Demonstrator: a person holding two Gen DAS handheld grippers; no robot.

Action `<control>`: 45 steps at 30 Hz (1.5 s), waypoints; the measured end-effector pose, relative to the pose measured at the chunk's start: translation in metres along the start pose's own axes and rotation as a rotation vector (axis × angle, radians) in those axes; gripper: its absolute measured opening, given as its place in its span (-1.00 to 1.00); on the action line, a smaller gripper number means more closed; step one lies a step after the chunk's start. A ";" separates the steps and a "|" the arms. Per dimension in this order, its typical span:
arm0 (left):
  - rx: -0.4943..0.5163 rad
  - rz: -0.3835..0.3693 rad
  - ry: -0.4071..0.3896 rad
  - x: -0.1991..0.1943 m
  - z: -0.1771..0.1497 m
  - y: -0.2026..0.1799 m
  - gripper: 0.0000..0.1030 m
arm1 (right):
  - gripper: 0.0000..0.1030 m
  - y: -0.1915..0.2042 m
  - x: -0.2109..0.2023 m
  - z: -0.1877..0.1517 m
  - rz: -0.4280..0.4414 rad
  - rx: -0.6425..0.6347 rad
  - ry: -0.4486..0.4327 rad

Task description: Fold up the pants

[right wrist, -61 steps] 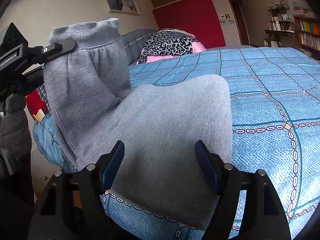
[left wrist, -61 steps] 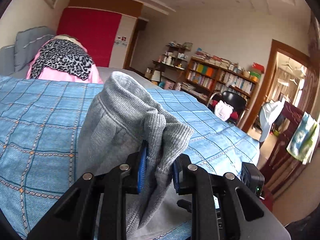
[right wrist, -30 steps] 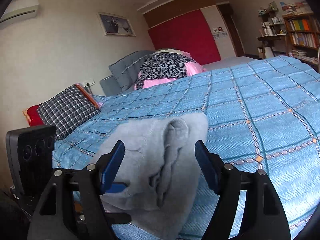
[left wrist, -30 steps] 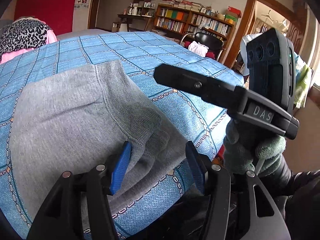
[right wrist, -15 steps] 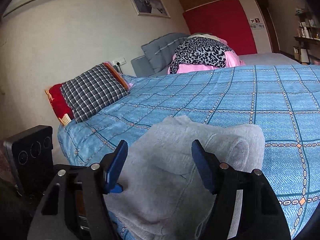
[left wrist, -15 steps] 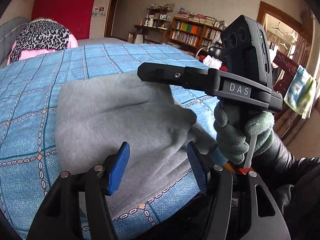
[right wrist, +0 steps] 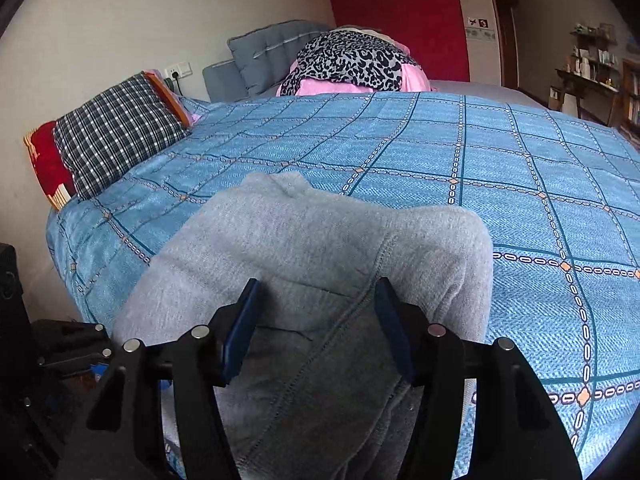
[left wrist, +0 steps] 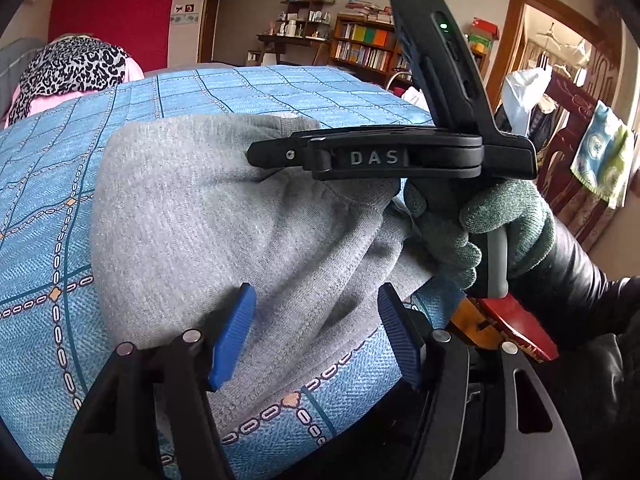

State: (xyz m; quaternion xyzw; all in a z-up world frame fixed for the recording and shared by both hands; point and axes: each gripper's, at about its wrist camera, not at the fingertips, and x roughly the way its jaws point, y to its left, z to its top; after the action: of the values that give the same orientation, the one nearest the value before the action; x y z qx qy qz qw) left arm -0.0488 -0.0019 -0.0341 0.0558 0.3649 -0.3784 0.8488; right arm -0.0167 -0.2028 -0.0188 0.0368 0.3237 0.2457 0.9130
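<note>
Grey sweatpants (left wrist: pixel 224 216) lie folded in a bundle on the blue checked bedspread (left wrist: pixel 48 184) near the bed's edge; they also show in the right wrist view (right wrist: pixel 320 248). My left gripper (left wrist: pixel 314 320) is open, jaws wide apart over the near edge of the pants, holding nothing. My right gripper (right wrist: pixel 316 312) is open just above the pants; from the left wrist view its black body (left wrist: pixel 376 156), held in a green-gloved hand, rests over the pants' right side.
A plaid pillow (right wrist: pixel 116 136) and a pile of pink and leopard-print bedding (right wrist: pixel 352 64) lie at the head of the bed. A bookshelf (left wrist: pixel 360 46), a chair and an open doorway (left wrist: pixel 560 64) stand beyond the bed's far side.
My left gripper let go of the raised pants end and opened; the pants now lie folded flat. The right gripper swung over the pants' right side and lowered close to the cloth.
</note>
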 end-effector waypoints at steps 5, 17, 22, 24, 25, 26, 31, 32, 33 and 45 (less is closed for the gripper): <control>-0.024 -0.025 -0.017 -0.009 0.006 0.002 0.24 | 0.15 -0.011 -0.048 -0.006 0.002 0.071 -0.095; -0.031 -0.018 0.000 -0.005 0.005 0.003 0.24 | 0.18 0.009 -0.044 -0.062 -0.166 -0.020 -0.019; -0.059 -0.014 -0.027 -0.016 0.011 0.008 0.28 | 0.20 0.005 -0.048 -0.064 -0.148 0.012 -0.032; -0.067 0.009 -0.065 -0.028 0.014 0.012 0.41 | 0.26 0.003 -0.053 -0.062 -0.129 0.042 -0.046; -0.078 0.019 -0.089 -0.034 0.018 0.016 0.56 | 0.32 0.000 -0.056 -0.060 -0.120 0.065 -0.055; -0.095 0.030 -0.113 -0.040 0.021 0.021 0.66 | 0.34 -0.003 -0.060 -0.058 -0.113 0.090 -0.069; -0.199 0.119 -0.171 -0.053 0.037 0.054 0.72 | 0.67 -0.021 -0.070 -0.046 -0.094 0.192 -0.110; -0.228 0.127 -0.174 -0.053 0.040 0.062 0.73 | 0.70 -0.024 -0.069 -0.044 -0.095 0.212 -0.109; -0.260 0.128 -0.176 -0.053 0.041 0.072 0.74 | 0.74 -0.028 -0.068 -0.042 -0.095 0.227 -0.107; -0.501 0.051 -0.071 -0.023 0.044 0.132 0.77 | 0.85 -0.055 -0.039 -0.029 -0.026 0.345 -0.029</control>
State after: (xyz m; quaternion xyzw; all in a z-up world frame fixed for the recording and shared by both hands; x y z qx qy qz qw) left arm 0.0565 0.0883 -0.0110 -0.1605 0.4157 -0.2564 0.8578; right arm -0.0376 -0.2720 -0.0316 0.1921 0.3482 0.1742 0.9008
